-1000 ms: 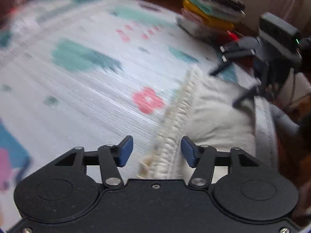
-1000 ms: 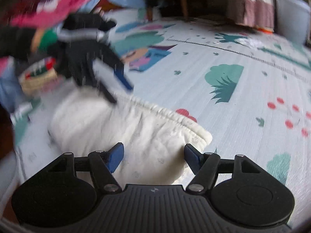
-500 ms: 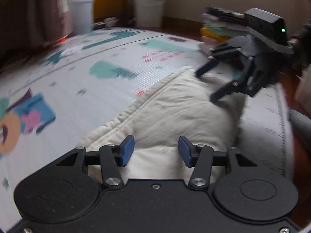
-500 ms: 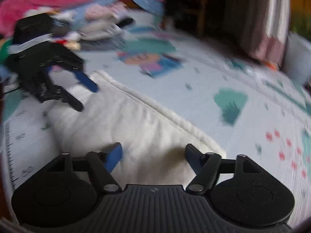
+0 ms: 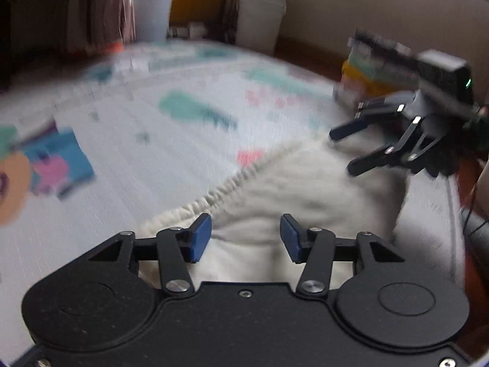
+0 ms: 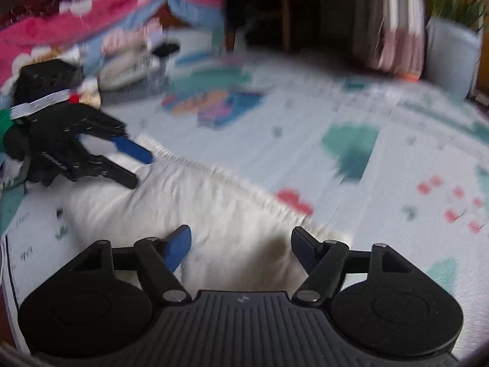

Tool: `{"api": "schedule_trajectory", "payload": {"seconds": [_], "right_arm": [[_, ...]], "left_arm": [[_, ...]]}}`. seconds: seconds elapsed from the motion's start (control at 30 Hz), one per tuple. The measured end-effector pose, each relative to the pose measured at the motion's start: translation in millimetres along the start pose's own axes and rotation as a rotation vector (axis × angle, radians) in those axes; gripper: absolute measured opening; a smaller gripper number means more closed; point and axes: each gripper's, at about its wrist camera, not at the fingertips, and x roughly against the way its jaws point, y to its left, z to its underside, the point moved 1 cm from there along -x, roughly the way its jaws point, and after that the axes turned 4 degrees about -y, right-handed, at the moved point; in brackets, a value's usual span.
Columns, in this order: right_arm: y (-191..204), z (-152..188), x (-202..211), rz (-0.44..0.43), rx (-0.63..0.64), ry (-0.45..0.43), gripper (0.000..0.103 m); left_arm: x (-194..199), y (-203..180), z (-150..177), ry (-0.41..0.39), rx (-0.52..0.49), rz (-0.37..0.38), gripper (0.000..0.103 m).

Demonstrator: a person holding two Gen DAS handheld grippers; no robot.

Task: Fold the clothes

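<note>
A patterned play mat [image 5: 183, 159] carries a cream garment [image 5: 305, 195] — left gripper [image 5: 246, 235] and right gripper [image 6: 241, 244] both gape above it, empty.

The cream garment [image 5: 305, 189] is soft, matt cloth, faintly nubbly, with a gathered, ruffled elastic edge [image 5: 226, 186]. It lies on a play mat [image 5: 152, 159] whose pale printed surface looks like foam or plastic with fine ribbed lines and a dull sheen. The left tongs [image 5: 246, 237] are matt black plastic, lightly speckled, with shiny metal pivot pins and smooth blue pads [image 5: 200, 237]. The right tongs [image 6: 241, 246] have the same finish over a ribbed black housing. Folded cloth [image 5: 366, 73] is stacked beyond, and a fluffy pink blanket [image 6: 91, 15] lies farther off.
</note>
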Motion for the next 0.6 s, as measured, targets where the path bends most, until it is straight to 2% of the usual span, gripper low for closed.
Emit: {"api": "schedule_trajectory", "payload": {"seconds": [0.07, 0.13, 0.3, 0.33, 0.43, 0.47, 0.53, 0.6], "right_arm": [[-3, 2, 12, 0.034, -0.025, -0.023, 0.073], [-10, 8, 16, 0.057, -0.072, -0.020, 0.074], [-22, 24, -10, 0.018, -0.169, 0.091, 0.075], [-26, 28, -17, 0.007, -0.207, 0.122, 0.077], [-32, 38, -24, 0.005, -0.257, 0.143, 0.084], [-37, 41, -28, -0.007, -0.311, 0.170, 0.085], [-37, 39, -24, -0.009, -0.318, 0.156, 0.082], [-33, 29, -3, 0.002, -0.334, 0.060, 0.078]], "left_arm": [[16, -8, 1, -0.027, -0.024, -0.025, 0.052], [21, -9, 9, -0.019, -0.018, -0.060, 0.052], [-5, 13, 31, 0.071, 0.116, -0.099, 0.053], [-10, 13, 33, 0.078, 0.115, -0.102, 0.053], [-18, 15, 35, 0.085, 0.132, -0.100, 0.054], [-18, 16, 35, 0.086, 0.138, -0.098, 0.055], [-15, 17, 31, 0.096, 0.136, -0.093, 0.055], [-3, 17, 18, 0.090, 0.159, -0.100, 0.055]]}}
